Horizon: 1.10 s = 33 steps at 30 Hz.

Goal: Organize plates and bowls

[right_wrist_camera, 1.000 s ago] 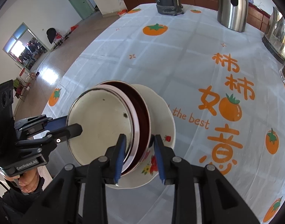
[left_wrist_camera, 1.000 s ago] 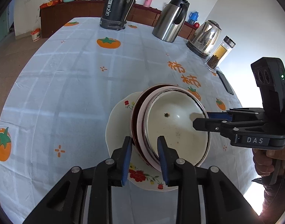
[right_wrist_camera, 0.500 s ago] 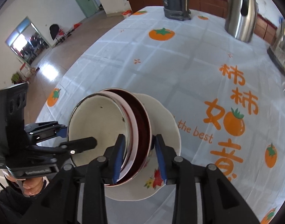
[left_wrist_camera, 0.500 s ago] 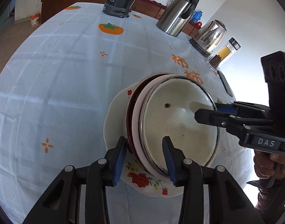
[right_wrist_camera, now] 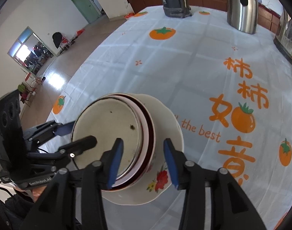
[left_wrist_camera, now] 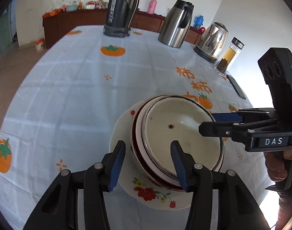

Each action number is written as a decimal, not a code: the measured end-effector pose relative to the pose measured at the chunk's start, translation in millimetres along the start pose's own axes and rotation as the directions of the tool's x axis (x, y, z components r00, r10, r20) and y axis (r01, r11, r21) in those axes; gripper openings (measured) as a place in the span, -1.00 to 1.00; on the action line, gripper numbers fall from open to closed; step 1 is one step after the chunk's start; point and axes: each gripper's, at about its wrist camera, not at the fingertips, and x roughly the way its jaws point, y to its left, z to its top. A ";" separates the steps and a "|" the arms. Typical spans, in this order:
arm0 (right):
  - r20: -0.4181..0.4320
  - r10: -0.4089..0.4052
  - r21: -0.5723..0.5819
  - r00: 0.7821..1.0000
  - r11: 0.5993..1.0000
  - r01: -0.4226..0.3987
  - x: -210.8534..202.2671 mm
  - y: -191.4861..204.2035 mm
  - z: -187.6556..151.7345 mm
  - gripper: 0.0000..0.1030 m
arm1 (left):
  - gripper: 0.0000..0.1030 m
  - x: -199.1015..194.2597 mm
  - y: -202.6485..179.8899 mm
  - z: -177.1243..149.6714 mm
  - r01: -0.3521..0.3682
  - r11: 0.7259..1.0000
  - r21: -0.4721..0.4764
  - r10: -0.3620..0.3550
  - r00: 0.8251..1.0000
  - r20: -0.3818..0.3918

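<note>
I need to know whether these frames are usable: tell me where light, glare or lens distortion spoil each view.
Left wrist view: bright light from the right washes out the tablecloth edge and puts a glare streak inside the bowl; black corners, curved table.
Right wrist view: evenly lit, with the window blown out and glare on the floor; strong fisheye bending; sharp.

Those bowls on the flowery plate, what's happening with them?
A person holds a two-finger tool in each hand over a stack of bowls nested on a flowered plate, on a persimmon-print tablecloth. The left gripper and right gripper each straddle the stack's rim from opposite sides, and both are opening, their fingers clear of the bowls. The stack looks just set down.
</note>
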 end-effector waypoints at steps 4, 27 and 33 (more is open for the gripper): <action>0.030 -0.023 -0.019 0.999 1.000 0.023 -7.2 5.2 -7.2 0.05 | 0.05 -12.1 -6.0 -2.8 -0.084 0.996 0.040 0.081 0.994 0.070; 0.619 -0.312 0.044 0.721 0.930 0.365 -126.9 70.5 -126.9 0.56 | 0.36 -90.0 -54.0 -40.1 -0.210 0.977 0.046 0.180 0.914 0.363; 0.654 -0.315 0.050 0.688 0.925 0.376 -136.8 72.6 -144.3 0.61 | 0.36 -97.8 -64.8 -47.0 -0.216 0.975 0.050 0.182 0.908 0.378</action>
